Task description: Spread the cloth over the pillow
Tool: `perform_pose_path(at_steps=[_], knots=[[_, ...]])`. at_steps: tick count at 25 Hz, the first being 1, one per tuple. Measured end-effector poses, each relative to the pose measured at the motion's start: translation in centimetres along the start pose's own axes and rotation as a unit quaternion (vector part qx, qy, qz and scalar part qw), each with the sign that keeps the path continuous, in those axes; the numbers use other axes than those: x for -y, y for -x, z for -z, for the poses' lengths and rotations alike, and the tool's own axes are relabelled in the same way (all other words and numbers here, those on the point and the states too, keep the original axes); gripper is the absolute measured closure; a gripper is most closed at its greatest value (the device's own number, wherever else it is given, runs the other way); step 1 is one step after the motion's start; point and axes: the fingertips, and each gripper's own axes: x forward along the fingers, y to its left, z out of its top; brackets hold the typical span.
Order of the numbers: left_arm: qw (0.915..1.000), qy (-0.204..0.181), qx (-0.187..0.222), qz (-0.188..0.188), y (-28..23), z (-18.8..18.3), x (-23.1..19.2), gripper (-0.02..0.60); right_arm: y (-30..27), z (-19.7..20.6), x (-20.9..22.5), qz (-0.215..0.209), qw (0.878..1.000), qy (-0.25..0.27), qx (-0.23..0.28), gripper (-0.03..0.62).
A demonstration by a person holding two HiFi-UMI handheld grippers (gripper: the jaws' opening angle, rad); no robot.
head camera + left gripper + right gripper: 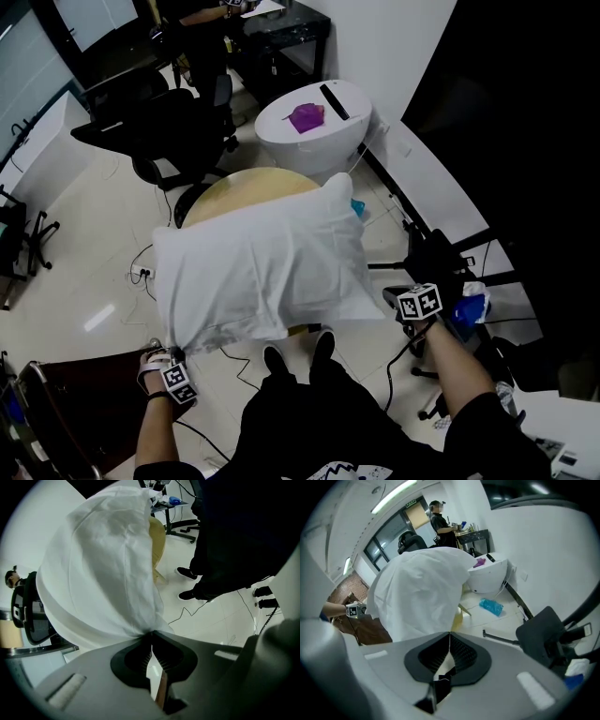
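At lower left, the left gripper [151,635] is clenched on a corner of the white cloth [262,267]; at lower right, the right gripper [449,634] pinches another corner; mid-frame the cloth drapes over the pillow [58,620], above a round wooden table [234,192]; a white pod [328,136] stands beyond, toward the top.

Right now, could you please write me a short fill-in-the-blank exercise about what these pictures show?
1. The left gripper has its jaws ____ on a corner of the white cloth.
2. The wooden table beyond the cloth has a top that is ____ in shape.
3. The small object lying on the white stand is ____ in colour.
Missing words: shut; round; purple.
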Motion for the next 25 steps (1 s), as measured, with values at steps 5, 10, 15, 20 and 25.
perform_pose_path(at_steps=[5,10,15,20,25], knots=[[1.0,-0.002,-0.003,0.002,-0.1,-0.2,0.0,0.581,-0.7,-0.4,-2.7,-0.07,0.997,0.011,0.005,0.405],[1.0,-0.004,-0.007,0.005,0.0,-0.1,-0.1,0.581,-1.6,-0.8,-4.1,-0.119,0.993,0.012,-0.004,0.399],[0.9999,-0.008,-0.012,0.009,0.0,-0.2,0.0,0.581,-3.0,-0.7,-5.1,-0.157,0.987,0.008,-0.027,0.445],[0.9998,-0.008,-0.015,0.01,0.0,-0.3,0.0,0.581,-3.5,-0.8,-5.6,-0.144,0.988,0.044,-0.037,0.57],[0.9999,-0.004,-0.012,0.008,-0.1,-0.4,0.2,0.581,-2.0,-0.8,-3.9,-0.112,0.992,0.052,-0.026,0.577]])
